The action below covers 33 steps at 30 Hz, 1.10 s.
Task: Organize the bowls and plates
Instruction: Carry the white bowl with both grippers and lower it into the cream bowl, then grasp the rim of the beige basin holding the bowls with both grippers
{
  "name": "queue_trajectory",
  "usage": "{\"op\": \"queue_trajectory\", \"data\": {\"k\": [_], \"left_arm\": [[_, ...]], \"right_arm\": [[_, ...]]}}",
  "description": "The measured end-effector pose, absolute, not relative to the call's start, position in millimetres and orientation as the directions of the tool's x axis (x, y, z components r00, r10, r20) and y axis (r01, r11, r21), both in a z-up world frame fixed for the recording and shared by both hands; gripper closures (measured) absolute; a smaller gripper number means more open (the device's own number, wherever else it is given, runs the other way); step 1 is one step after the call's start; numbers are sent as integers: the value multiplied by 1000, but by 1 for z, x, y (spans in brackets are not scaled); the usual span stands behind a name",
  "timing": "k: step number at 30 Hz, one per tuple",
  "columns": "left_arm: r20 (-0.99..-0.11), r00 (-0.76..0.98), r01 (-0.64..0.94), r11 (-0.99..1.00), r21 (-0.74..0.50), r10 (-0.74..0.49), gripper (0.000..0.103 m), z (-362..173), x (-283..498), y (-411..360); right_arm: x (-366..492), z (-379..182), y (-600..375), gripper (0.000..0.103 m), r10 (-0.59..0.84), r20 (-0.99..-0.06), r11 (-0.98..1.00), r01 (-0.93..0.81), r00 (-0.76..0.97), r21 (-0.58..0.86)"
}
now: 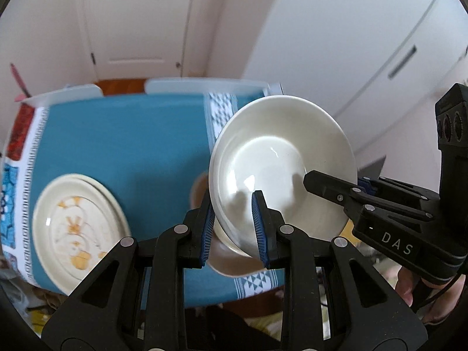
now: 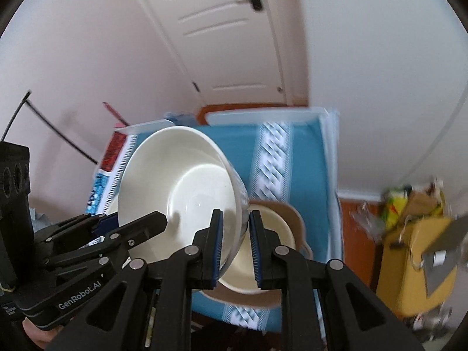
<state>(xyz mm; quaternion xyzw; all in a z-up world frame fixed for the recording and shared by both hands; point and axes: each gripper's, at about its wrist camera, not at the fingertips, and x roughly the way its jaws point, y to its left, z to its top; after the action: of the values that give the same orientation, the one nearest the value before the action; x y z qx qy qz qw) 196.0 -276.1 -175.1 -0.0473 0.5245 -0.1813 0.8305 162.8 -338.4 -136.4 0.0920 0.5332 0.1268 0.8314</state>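
A white bowl (image 1: 280, 163) hangs tilted above the blue-clothed table (image 1: 131, 146), held by both grippers. My left gripper (image 1: 234, 222) is shut on its left rim, blue pads on either side of the wall. My right gripper (image 1: 336, 181) is clamped on the opposite rim. In the right wrist view the same bowl (image 2: 181, 187) fills the centre, with my right gripper (image 2: 235, 234) shut on its rim and the left gripper (image 2: 134, 219) at its far side. A tan bowl (image 2: 275, 234) sits on the table just below. A cream plate (image 1: 76, 228) with orange markings lies at the left.
White trays (image 1: 204, 84) line the table's far edge, with a white door (image 2: 234, 29) behind. A yellow bag (image 2: 415, 263) and clutter stand on the floor to the right of the table. White cupboard doors (image 1: 380, 44) rise at the right.
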Motion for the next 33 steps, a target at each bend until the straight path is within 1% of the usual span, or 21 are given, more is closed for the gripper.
{"op": "queue_trajectory", "data": {"k": [7, 10, 16, 33], "left_arm": [[-906, 294, 295, 931, -216, -303, 80, -214, 194, -296], [-923, 274, 307, 934, -181, -269, 80, -227, 196, -299], [-941, 255, 329, 936, -130, -220, 80, -238, 204, -304], [-963, 229, 358, 932, -52, -142, 80, -250, 214, -310]], "right_arm": [[152, -179, -356, 87, 293, -896, 953, -30, 335, 300], [142, -190, -356, 87, 279, -907, 958, -22, 315, 287], [143, -212, -355, 87, 267, -920, 961, -9, 288, 276], [150, -223, -347, 87, 222, -937, 973, -4, 271, 229]]}}
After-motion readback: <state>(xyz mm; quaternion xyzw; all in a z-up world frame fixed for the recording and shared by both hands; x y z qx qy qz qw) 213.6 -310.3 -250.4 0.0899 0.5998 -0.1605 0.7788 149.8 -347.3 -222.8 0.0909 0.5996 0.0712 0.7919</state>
